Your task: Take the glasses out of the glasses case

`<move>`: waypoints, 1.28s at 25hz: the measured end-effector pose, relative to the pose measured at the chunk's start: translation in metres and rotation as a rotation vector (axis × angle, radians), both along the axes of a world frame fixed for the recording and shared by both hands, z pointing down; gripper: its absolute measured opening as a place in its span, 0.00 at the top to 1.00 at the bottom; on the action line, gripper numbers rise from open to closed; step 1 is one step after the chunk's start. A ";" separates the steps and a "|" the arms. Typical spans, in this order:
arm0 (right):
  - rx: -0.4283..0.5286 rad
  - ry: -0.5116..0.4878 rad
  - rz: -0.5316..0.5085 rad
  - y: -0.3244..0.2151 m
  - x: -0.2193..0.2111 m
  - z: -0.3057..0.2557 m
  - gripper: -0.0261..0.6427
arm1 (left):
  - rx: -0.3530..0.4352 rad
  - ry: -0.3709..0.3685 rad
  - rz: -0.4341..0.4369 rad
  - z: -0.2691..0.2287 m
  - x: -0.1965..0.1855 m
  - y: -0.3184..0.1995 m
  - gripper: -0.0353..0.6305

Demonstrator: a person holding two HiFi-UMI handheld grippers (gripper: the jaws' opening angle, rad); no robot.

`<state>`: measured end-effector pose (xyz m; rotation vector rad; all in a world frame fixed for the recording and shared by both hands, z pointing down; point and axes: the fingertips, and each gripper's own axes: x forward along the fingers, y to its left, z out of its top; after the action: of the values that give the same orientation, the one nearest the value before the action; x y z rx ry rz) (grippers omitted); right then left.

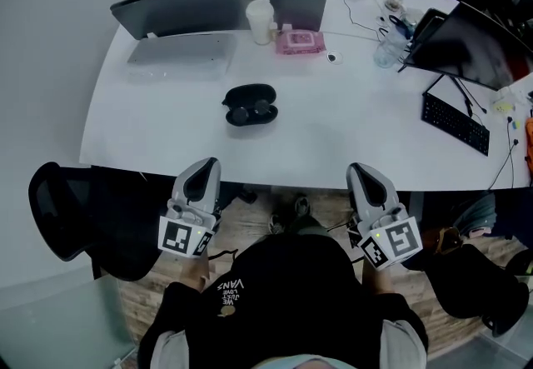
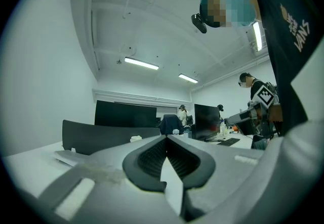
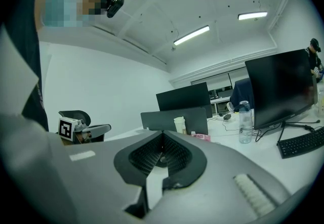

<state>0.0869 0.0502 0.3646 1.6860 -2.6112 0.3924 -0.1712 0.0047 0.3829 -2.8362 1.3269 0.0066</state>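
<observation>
The glasses case (image 1: 251, 103) lies open near the middle of a white table (image 1: 333, 134), black against the pale top. Only the head view shows it whole: two rounded halves lie side by side, and the nearer half holds two dark round shapes (image 1: 238, 116), too small to be sure they are lenses.

Nearer the person than the case, at the table's front edge, are the left gripper (image 1: 206, 166) and the right gripper (image 1: 361, 169), well apart from it and from each other. The left gripper view looks along its own jaws (image 2: 166, 137), closed tip to tip with nothing between them, and catches the other gripper's marker cube (image 2: 264, 95) and ceiling strip lights (image 2: 141, 63). The right gripper (image 3: 162, 132) is likewise closed and empty. Its view shows things low along the table: a white cup (image 3: 179, 124), a clear bottle (image 3: 244, 122), a dark monitor (image 3: 281, 91) and a keyboard (image 3: 301, 143).

Beyond the case stand the cup (image 1: 261, 22), a pink packet (image 1: 300, 42) and a grey panel (image 1: 216, 5). To the case's right lie the keyboard (image 1: 454, 122) and the monitor (image 1: 466, 47). A black chair (image 1: 58, 209) stands on the wood floor (image 1: 250, 205), nearer than the case and to its left.
</observation>
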 end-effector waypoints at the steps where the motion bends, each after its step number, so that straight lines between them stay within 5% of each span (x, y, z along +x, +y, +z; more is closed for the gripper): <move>1: 0.001 -0.001 -0.003 -0.002 0.002 0.000 0.96 | 0.002 -0.001 -0.001 -0.001 0.002 -0.002 0.94; 21: -0.006 -0.037 -0.141 -0.045 0.044 0.014 0.96 | 0.018 -0.029 -0.109 0.006 0.048 -0.035 0.94; 32: -0.020 -0.051 -0.137 -0.054 0.043 0.019 0.96 | 0.007 -0.064 -0.062 0.011 0.056 -0.058 0.94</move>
<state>0.1298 -0.0035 0.3837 1.4999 -2.7288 0.4616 -0.1154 -0.0534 0.3935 -2.7629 1.3984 -0.0785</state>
